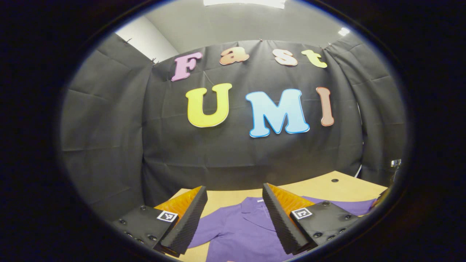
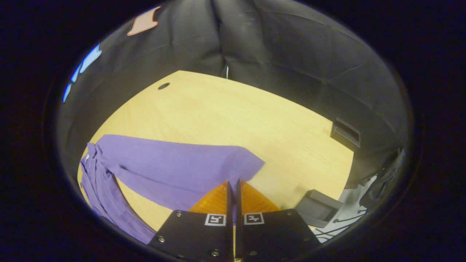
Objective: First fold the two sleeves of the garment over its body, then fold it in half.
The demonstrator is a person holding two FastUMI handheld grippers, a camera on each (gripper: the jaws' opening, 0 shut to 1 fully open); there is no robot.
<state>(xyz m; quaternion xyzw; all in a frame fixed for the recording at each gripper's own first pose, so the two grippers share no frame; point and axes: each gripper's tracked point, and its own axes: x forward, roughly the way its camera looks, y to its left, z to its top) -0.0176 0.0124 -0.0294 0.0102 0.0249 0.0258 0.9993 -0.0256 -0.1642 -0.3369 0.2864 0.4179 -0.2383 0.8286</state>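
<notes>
Garment (image 1: 240,229): purple shirt lying on the wooden table (image 2: 233,116) — collar toward the booth wall.
Sleeve (image 2: 174,167): stretched out sideways.
Right gripper (image 2: 233,189): fingers pinched together on the sleeve's edge.
Left gripper (image 1: 235,214): fingers spread wide, holding nothing — above the shirt.

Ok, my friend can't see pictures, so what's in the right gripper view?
The right gripper is closed on the edge of a purple sleeve stretched across a light wooden table. The rest of the purple shirt lies at the left, and black cloth walls stand behind the table.
</notes>
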